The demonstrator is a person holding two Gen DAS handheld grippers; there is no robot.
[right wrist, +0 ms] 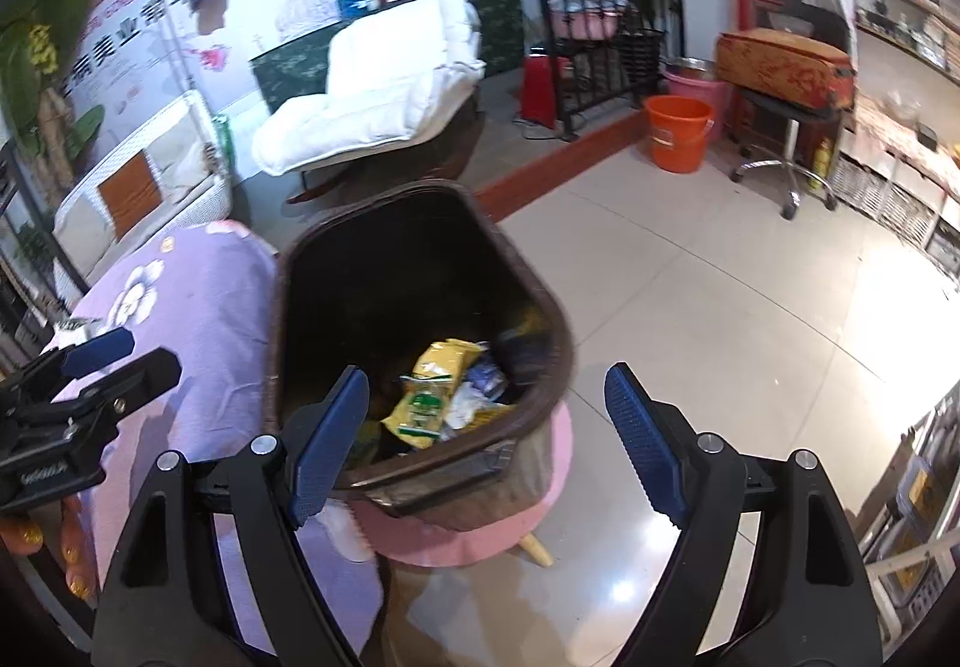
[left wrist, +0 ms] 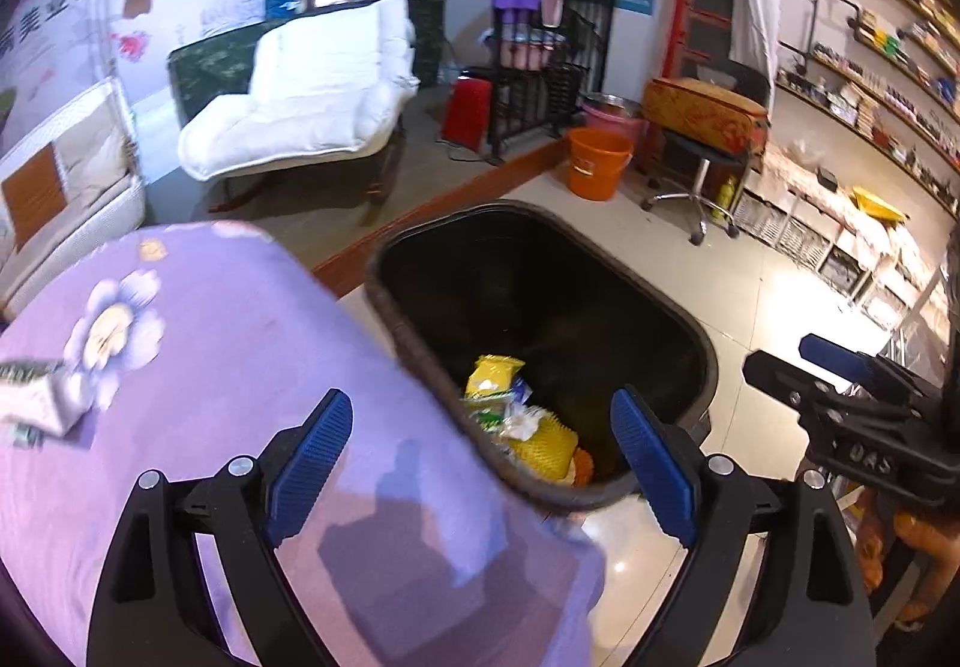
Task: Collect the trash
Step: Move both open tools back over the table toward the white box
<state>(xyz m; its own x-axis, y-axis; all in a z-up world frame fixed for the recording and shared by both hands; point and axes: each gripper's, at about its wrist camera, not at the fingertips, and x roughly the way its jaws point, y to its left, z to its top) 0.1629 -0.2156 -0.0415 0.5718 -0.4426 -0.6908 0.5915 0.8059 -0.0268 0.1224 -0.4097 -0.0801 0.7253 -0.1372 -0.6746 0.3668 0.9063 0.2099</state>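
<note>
A dark brown trash bin [left wrist: 690,331] [right wrist: 282,307] stands on a pink stool [right wrist: 474,535] beside a table with a purple flowered cloth [left wrist: 228,319] [right wrist: 204,301]. Yellow and green wrappers [left wrist: 495,376] [right wrist: 432,391] lie in the bin. My left gripper [left wrist: 480,457] is open and empty over the table edge and bin rim; it also shows in the right wrist view [right wrist: 120,355]. My right gripper [right wrist: 486,439] is open and empty above the bin's near rim; it also shows in the left wrist view [left wrist: 798,361]. White crumpled trash [left wrist: 36,397] lies on the cloth at far left.
A white cushioned rocking chair [left wrist: 312,91] stands behind the table. An orange bucket [left wrist: 597,163], a pink bucket [left wrist: 612,118] and a swivel stool with a box [left wrist: 702,121] stand on the tiled floor. Shelves [left wrist: 870,55] line the right wall.
</note>
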